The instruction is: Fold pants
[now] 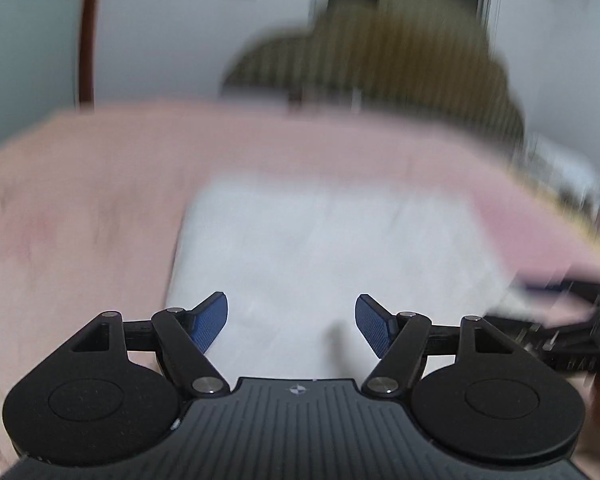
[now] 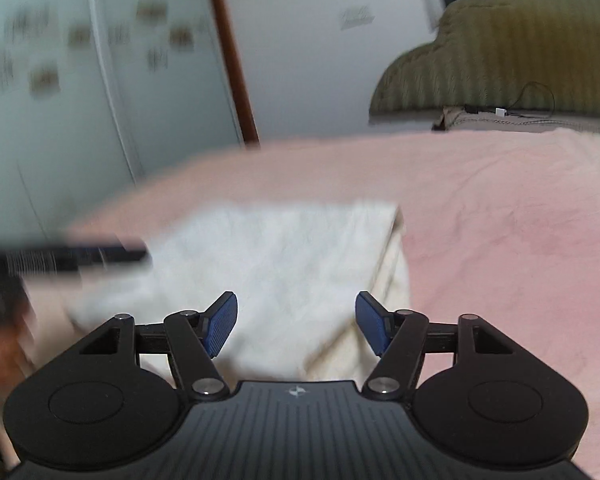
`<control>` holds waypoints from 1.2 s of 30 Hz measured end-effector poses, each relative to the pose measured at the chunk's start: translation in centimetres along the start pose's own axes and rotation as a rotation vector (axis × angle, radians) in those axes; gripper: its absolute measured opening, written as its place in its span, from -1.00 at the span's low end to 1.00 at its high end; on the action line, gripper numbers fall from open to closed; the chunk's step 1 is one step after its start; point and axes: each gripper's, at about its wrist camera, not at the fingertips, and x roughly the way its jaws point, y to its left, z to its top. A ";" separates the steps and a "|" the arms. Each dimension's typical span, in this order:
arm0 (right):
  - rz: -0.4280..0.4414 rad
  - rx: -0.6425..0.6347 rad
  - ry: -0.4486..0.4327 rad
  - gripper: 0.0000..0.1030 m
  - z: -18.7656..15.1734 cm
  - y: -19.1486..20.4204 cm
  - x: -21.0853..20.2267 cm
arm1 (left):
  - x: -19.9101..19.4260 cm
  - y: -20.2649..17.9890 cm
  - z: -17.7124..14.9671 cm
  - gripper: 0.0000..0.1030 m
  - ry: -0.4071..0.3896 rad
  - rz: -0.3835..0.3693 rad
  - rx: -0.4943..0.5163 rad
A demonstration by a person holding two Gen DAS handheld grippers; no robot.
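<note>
The pink blanket covers the bed and fills most of both views. At its head stands an olive quilted headboard, and behind that a pale wall and a white wardrobe; a dark wooden strip runs up between them.

The pants, white to cream, lie on the blanket as 1 compact rectangle. In the right wrist view the near right edge shows 2 or more stacked layers, so the cloth already lies doubled over itself. Judged from that shape, the folding is well advanced and may be complete; whether 1 further fold or only a smoothing remains cannot be settled from these blurred views.

The left gripper hangs above the near edge of the pants with its blue pads spread wide and nothing between them. The right gripper hangs over the near right corner of the pants, likewise wide apart and holding nothing. Each gripper appears as a dark streak at the edge of the other's view, so the 2 stand side by side over the same bundle.

Writing: each gripper body carries a small pale emblem with no letters. The wardrobe door bears several smeared dark patches, possibly stickers, which are unreadable. A small white tag or plug lies by a thin cable at the head of the bed, with no legible text.
</note>
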 end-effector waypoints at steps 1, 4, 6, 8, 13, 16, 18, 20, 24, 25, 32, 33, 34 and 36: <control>-0.032 -0.026 0.005 0.55 -0.4 0.3 0.4 | 0.2 -0.1 -0.7 0.44 0.000 0.008 0.035; -0.031 0.032 -0.046 0.55 -0.4 0.2 -1.0 | -2.2 -0.8 -2.0 0.43 -0.141 0.071 0.085; -0.042 0.029 -0.111 0.55 -0.2 0.7 -2.5 | -3.3 -1.1 -1.9 0.50 -0.210 0.101 0.111; 0.001 0.048 -0.150 0.55 0.0 1.0 -3.4 | -3.2 -1.4 -1.7 0.67 -0.201 0.106 0.144; -0.034 -0.014 -0.005 0.61 -1.6 1.4 -0.5 | -2.2 -1.9 -4.6 0.72 -0.197 0.103 0.239; -0.009 0.119 -0.033 0.63 -1.6 0.1 -1.4 | -3.6 -1.6 -4.6 0.72 -0.283 0.146 0.237; -0.040 0.060 -0.094 0.63 -0.7 1.4 -2.8 | -4.4 -0.8 -4.3 0.85 -0.342 0.234 0.192; -0.006 -0.002 -0.131 0.63 0.1 2.9 -3.9 | -4.7 0.7 -3.8 0.85 -0.330 0.288 0.123; 0.085 -0.114 -0.138 0.66 0.3 6.1 -3.5 | -6.7 4.6 -3.9 0.85 -0.244 0.123 0.023; 0.081 -0.145 -0.123 0.67 0.1 6.7 -2.9 | -7.2 5.0 -4.3 0.85 -0.234 0.101 0.043; 0.086 -0.030 -0.089 0.69 -1.7 5.1 -0.7 | -7.9 2.3 -8.0 0.87 -0.205 0.135 0.378; 0.093 -0.017 -0.092 0.69 -1.7 4.8 -0.7 | -7.6 1.8 -8.2 0.87 -0.207 0.139 0.404; 0.095 -0.011 -0.094 0.69 -1.7 4.7 -0.8 | -7.3 1.2 -8.2 0.87 -0.212 0.142 0.420; 0.092 -0.016 -0.092 0.69 -1.8 4.8 -0.8 | -6.7 0.3 -8.0 0.88 -0.218 0.144 0.437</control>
